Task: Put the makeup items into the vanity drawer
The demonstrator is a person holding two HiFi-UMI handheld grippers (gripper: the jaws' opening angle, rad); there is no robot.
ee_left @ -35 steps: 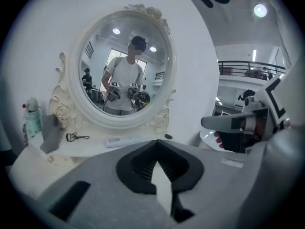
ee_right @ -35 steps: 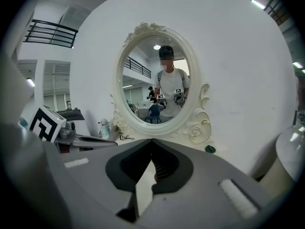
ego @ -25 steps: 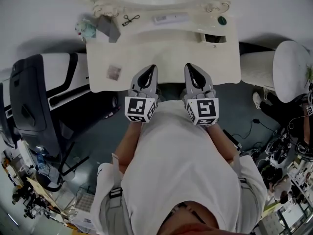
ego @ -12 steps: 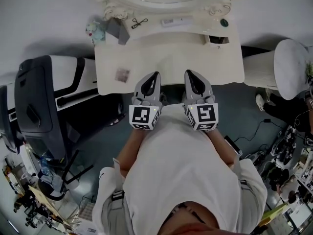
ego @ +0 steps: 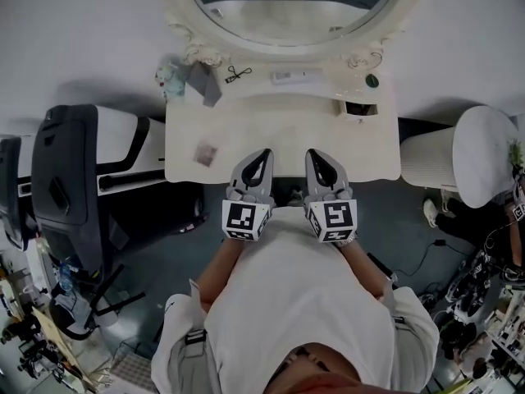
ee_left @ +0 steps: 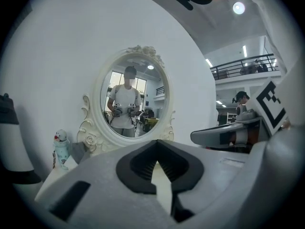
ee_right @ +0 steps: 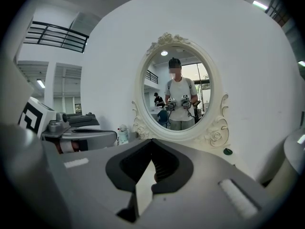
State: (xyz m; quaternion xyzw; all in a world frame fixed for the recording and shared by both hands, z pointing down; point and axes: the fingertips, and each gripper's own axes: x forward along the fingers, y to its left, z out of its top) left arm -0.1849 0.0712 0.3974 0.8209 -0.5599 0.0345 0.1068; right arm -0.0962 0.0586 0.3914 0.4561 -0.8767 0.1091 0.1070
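Two grippers: the left gripper (ego: 263,153) and right gripper (ego: 313,153) are held side by side over the front edge of the vanity table (ego: 361,150), tips toward the mirror (ego: 287,11).
Left jaws: closed together, with nothing between the pads.
Right jaws: closed together, with nothing between the pads.
Gripper contact: neither gripper touches any item on the table.
Makeup items, tabletop: one small square compact (ego: 205,152) lies on the left part of the top, apart from the left gripper.
Makeup items, rear shelf: a black clip (ego: 239,74), a long white case (ego: 293,76) and a round green pot (ego: 372,80) lie in a row below the mirror frame.
Drawer: a small vanity drawer (ego: 358,107) sits at the right end of the rear shelf, just in front of the green pot. It appears pulled out, with a dark interior; its contents cannot be made out.
Left rear corner: a pale figurine bottle (ego: 171,76) stands beside a grey box (ego: 201,82).
Surroundings: a white round stool (ego: 484,150) stands right of the table and a black machine (ego: 66,187) stands to its left.
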